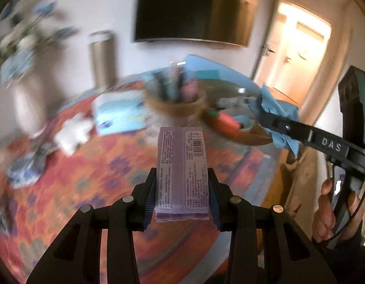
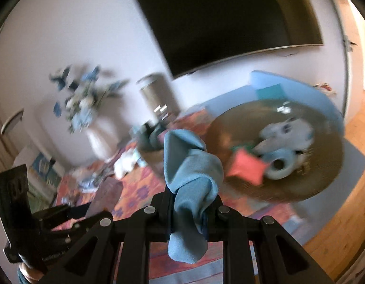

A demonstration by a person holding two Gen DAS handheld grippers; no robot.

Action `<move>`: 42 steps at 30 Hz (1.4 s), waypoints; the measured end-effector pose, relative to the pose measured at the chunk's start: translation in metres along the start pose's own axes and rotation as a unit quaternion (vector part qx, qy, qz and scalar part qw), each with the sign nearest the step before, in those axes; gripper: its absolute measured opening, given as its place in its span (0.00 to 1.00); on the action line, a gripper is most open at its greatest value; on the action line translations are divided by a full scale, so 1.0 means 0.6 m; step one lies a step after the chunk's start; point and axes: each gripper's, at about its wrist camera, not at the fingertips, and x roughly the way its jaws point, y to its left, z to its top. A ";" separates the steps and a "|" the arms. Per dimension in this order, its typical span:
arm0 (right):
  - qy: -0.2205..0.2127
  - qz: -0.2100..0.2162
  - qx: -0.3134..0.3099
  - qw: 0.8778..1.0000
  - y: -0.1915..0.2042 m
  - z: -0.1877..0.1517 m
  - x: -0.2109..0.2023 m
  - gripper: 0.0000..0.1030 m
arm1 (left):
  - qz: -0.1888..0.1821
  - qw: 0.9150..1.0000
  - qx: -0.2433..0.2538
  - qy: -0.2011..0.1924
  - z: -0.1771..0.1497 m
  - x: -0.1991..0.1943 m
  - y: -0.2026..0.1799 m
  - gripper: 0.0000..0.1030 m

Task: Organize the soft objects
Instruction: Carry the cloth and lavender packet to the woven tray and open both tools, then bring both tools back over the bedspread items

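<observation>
Left gripper [image 1: 182, 189]: jaws closed on a purple pack [image 1: 182, 165], printed label up, held above the patterned rug [image 1: 87, 177]. Right gripper [image 2: 189, 210]: jaws clamped on a bunched blue cloth [image 2: 192, 168], ends hanging out front and back. Round woven tray [image 2: 324, 170] ahead holds a pink cushion [image 2: 246, 168] and a grey plush [image 2: 286, 130]. Background blurred; white plush [image 1: 73, 132] lies on the rug beside a vase [image 1: 28, 104].

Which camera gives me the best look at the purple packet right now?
The left wrist view. The purple packet sits sharp and centred there, clamped between the left gripper, with its printed label and barcode facing the camera. The right wrist view shows only a blurred purple sliver at lower left, behind the blue cloth.
</observation>
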 end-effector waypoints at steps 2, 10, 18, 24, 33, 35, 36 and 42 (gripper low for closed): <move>-0.011 -0.011 0.016 1.000 -0.032 0.014 -0.014 0.17 | -0.009 1.000 0.021 0.000 0.024 0.014 -0.030 0.35; -0.038 -0.051 0.075 0.995 -0.148 0.084 -0.028 0.17 | -0.026 0.998 0.062 -0.015 0.124 0.080 -0.114 0.35; -0.015 -0.059 0.105 0.993 -0.203 0.140 0.018 0.26 | -0.020 0.998 0.050 -0.026 0.197 0.158 -0.145 0.36; 0.007 -0.035 0.135 0.990 -0.227 0.147 0.040 0.76 | -0.033 0.998 0.034 -0.049 0.210 0.163 -0.143 0.82; 0.018 -0.021 0.148 0.989 -0.229 0.120 0.026 0.76 | -0.041 0.997 0.037 -0.054 0.189 0.121 -0.143 0.82; 0.019 -0.020 0.144 0.989 -0.216 0.115 0.022 0.76 | -0.031 0.997 0.039 -0.056 0.179 0.107 -0.136 0.82; 0.020 -0.019 0.144 0.989 -0.210 0.112 0.020 0.76 | -0.024 0.997 0.038 -0.058 0.174 0.098 -0.130 0.82; 0.031 0.005 0.132 0.991 -0.156 0.094 0.014 0.76 | -0.007 0.997 -0.017 -0.080 0.141 0.023 -0.060 0.86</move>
